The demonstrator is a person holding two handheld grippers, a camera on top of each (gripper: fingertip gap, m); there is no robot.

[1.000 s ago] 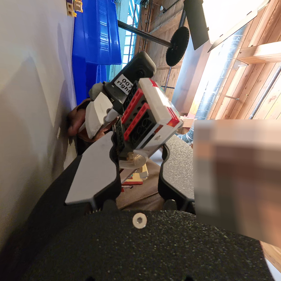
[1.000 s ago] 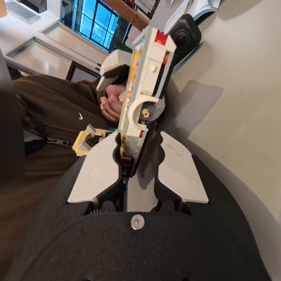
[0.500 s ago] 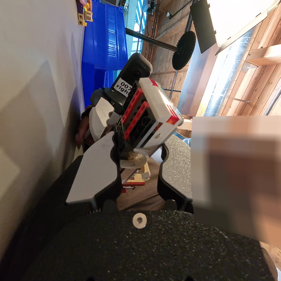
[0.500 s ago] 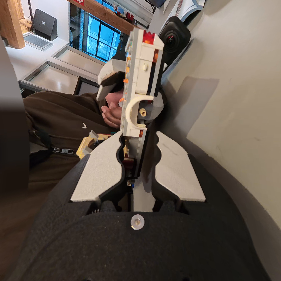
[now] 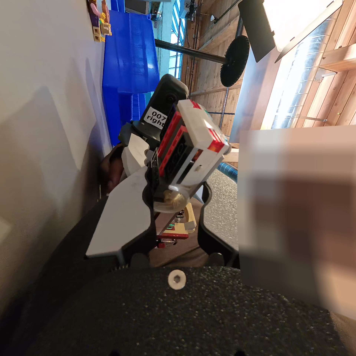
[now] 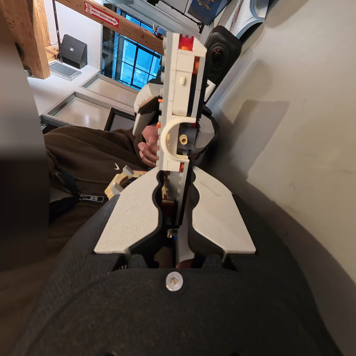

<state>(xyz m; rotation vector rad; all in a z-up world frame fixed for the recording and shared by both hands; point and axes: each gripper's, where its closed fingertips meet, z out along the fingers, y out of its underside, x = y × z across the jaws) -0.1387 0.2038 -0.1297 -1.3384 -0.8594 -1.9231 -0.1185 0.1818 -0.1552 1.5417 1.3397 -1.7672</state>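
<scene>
The right gripper (image 6: pixel 176 185) had narrowed, its fingers closing onto the brick-built model (image 6: pixel 179 100), which stood up between both grippers. The left gripper (image 5: pixel 176 185) gripped its other end.

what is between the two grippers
A white, red and black brick model spans from the right gripper to the left gripper; both wrist views show it.

Stacked blue plastic bins (image 5: pixel 131 57) stand on the white tabletop (image 5: pixel 48 96). Small tan and purple brick pieces (image 5: pixel 100 25) lie just beside the bins. Above them: wooden ceiling beams (image 5: pixel 327 63), silver duct (image 5: pixel 300 77).
</scene>
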